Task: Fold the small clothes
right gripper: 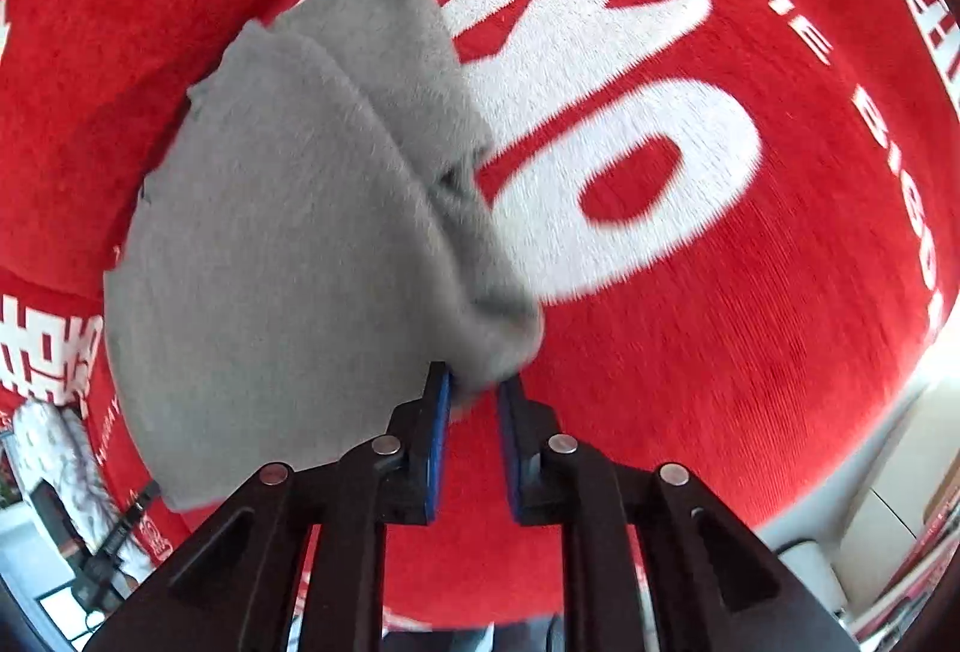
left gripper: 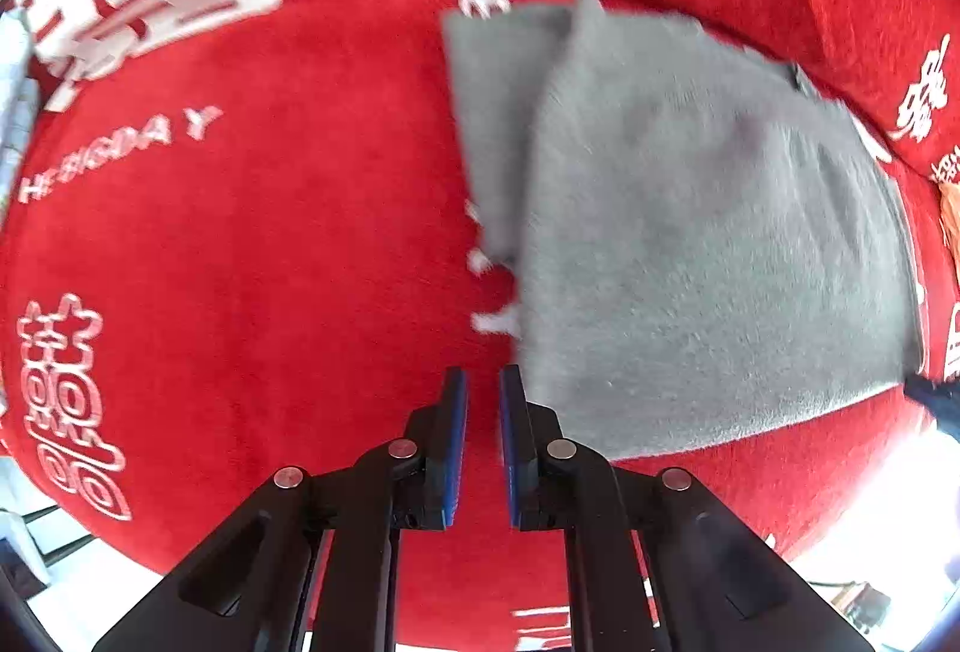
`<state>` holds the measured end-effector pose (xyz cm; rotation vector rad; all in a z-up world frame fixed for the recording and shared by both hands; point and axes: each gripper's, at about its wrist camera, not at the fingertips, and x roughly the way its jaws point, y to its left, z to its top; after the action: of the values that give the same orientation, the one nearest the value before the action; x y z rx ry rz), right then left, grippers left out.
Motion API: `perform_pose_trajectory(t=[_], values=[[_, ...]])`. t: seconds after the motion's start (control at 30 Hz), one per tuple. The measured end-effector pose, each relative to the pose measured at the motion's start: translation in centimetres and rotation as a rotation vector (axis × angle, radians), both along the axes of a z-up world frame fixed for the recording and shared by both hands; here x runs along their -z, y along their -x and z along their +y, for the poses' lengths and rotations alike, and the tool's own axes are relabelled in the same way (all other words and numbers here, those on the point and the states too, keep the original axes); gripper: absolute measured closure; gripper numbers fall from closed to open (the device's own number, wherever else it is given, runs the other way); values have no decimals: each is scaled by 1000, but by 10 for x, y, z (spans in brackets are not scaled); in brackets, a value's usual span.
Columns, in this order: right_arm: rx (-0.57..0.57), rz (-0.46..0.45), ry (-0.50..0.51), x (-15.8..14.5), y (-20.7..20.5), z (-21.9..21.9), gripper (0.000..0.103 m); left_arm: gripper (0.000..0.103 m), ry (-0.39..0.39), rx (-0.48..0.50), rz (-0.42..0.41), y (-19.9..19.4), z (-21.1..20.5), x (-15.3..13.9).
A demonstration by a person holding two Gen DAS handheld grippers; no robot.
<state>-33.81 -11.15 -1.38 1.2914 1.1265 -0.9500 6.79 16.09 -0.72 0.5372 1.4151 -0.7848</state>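
Observation:
A small grey fuzzy garment (left gripper: pixel 690 244) lies folded on the red cloth, with one flap lying over another. My left gripper (left gripper: pixel 483 379) hovers just off its near left edge, jaws narrowly apart with nothing between them. In the right wrist view the same grey garment (right gripper: pixel 288 256) lies to the left. My right gripper (right gripper: pixel 474 382) has the garment's near right corner between its fingertips, with a gap still showing between the pads lower down.
The surface is a red plush cloth (left gripper: pixel 270 262) with white lettering (right gripper: pixel 630 153) and white symbols (left gripper: pixel 66 412). Its front edge drops off to a bright floor (left gripper: pixel 888 520). Furniture shows beyond the edge at the lower left of the right wrist view (right gripper: pixel 66 496).

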Motion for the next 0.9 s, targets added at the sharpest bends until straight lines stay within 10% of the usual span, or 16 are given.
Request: perform_pose_trajectory(t=[0.27,0.57,0.9], values=[[-325,-64,115,-27,-97,19,85,90,150,-12,-44,-44,-57,-21],[-345,-68,97,14,-156,-5,86,90,74,-78,11,-74,-104,41],[-311,-71,74,4,-141,2,86,90,20,-76,-21,-82,-57,15]])
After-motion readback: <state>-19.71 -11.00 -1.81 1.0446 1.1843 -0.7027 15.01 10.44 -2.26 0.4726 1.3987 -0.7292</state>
